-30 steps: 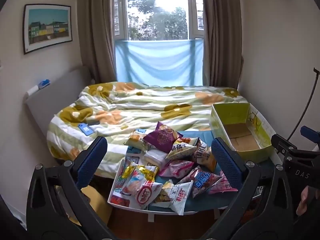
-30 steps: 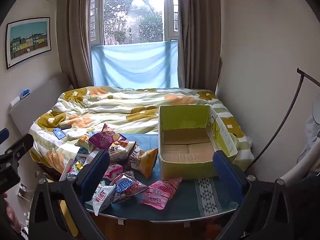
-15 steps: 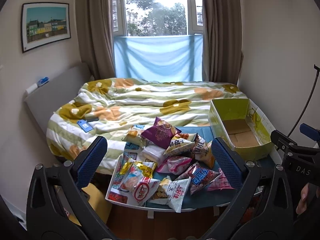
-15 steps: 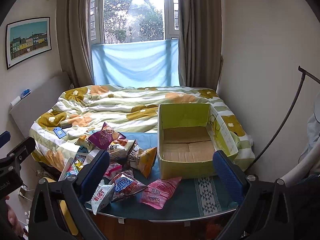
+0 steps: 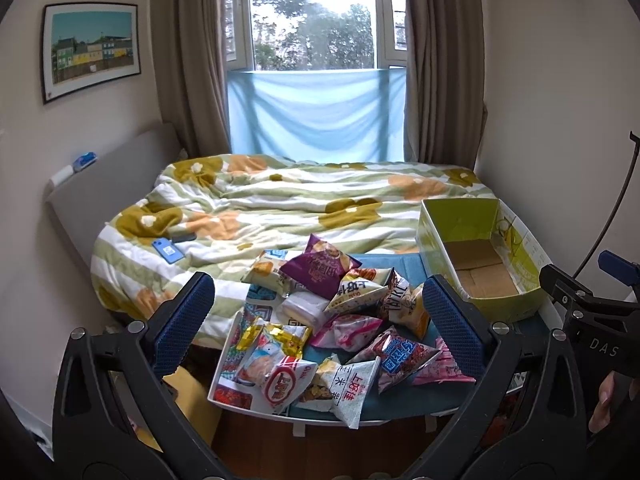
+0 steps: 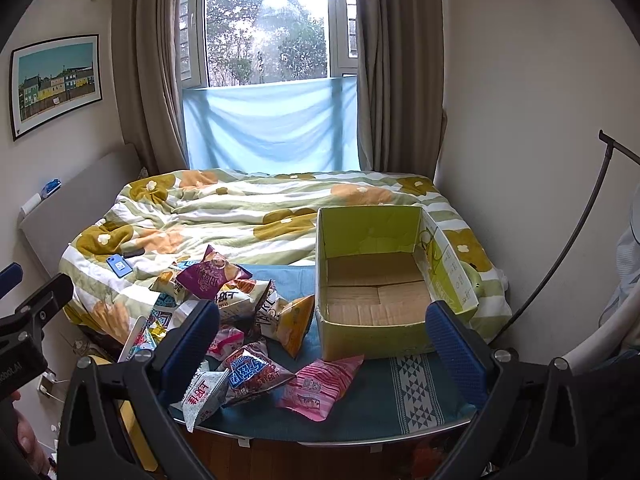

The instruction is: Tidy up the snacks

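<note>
Both grippers hang short of the table, jaws spread wide and empty: left gripper [image 5: 318, 320] faces the snack pile [image 5: 332, 328], right gripper [image 6: 324, 348] faces the green cardboard box [image 6: 376, 276], which sits empty just right of the pile. The packets lie heaped and overlapping on the teal cloth [image 6: 404, 380], a few at the near left rim. Likely risks: a pinch could catch two overlapping bags at once or slip off the slick, puffed film, and a nudge could push the white packet [image 5: 352, 390] over the near edge.
</note>
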